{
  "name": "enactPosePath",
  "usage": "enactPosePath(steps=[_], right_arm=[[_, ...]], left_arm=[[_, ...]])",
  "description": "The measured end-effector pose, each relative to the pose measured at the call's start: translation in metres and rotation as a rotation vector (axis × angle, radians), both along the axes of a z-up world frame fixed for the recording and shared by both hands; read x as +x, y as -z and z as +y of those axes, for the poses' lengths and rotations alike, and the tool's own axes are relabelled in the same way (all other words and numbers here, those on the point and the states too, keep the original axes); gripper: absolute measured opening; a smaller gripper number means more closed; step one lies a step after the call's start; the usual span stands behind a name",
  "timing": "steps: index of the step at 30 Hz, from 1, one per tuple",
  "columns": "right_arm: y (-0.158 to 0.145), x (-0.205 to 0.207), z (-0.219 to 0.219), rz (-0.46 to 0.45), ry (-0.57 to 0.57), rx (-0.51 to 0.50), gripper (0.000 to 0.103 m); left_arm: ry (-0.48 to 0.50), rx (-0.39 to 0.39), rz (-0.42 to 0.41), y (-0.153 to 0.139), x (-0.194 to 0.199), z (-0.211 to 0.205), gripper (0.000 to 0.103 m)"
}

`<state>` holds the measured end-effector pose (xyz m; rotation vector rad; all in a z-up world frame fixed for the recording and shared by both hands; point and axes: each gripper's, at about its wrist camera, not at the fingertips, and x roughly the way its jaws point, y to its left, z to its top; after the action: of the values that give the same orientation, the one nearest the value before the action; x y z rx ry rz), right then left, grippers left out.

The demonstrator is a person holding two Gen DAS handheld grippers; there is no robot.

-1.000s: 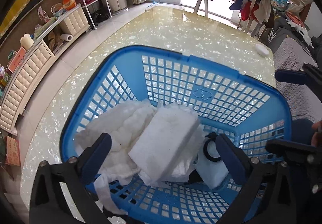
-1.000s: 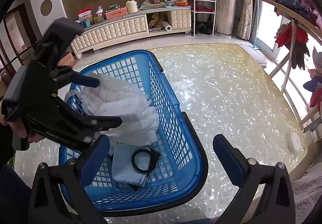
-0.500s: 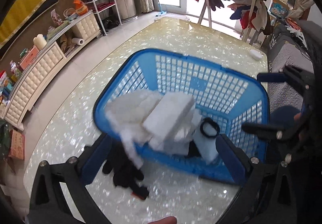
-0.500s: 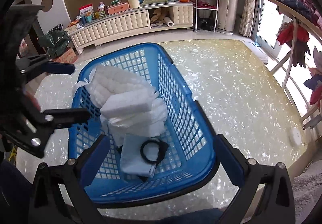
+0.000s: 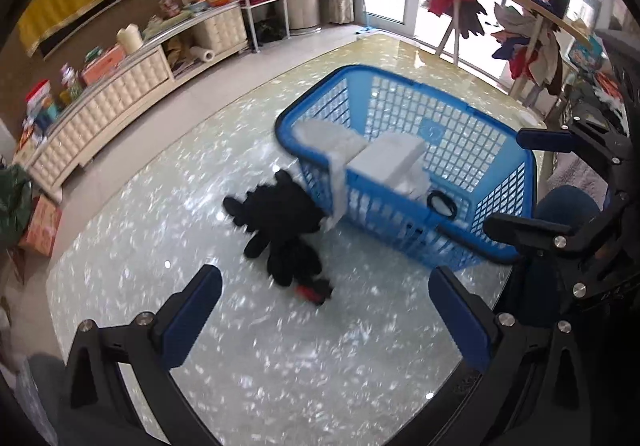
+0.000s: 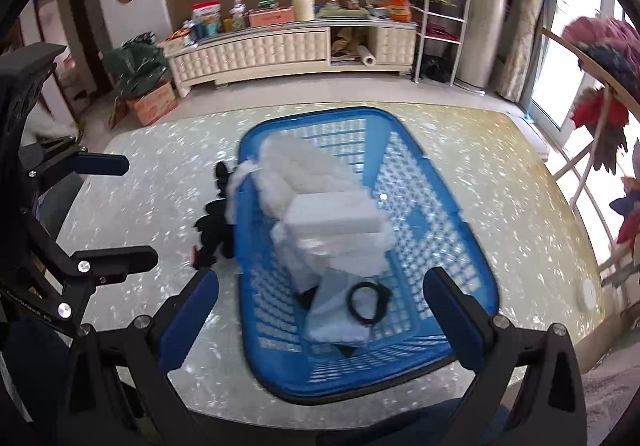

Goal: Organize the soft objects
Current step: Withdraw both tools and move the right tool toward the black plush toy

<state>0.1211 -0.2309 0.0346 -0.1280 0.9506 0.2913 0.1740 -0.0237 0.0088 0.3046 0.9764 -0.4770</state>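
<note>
The black soft toy (image 5: pixel 286 224) lies on the bench (image 5: pixel 160 230), touching the left side of the blue basket (image 5: pixel 500 173), which already holds white padding (image 6: pixel 320 213). Both the left tool (image 5: pixel 324 320) and right tool (image 6: pixel 320 316) hover open and empty. Likely next: the left tool drops onto the toy, blurred here, and lifts it in.
</note>
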Motion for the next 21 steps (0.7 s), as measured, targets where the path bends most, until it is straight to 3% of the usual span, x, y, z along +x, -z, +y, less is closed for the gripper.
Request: enactPosePath(steps=[13, 21], right_arm=[[0.009, 0.0, 0.079, 0.02, -0.119, -0.031, 0.103], [0.028, 0.014, 0.117, 0.088, -0.143, -0.012, 0.103]], left_arm=[[-0.12, -0.008, 0.036, 0.017, -0.018, 0.087, 0.103], [-0.192, 0.004, 0.054, 0.03, -0.018, 0.13, 0.103]])
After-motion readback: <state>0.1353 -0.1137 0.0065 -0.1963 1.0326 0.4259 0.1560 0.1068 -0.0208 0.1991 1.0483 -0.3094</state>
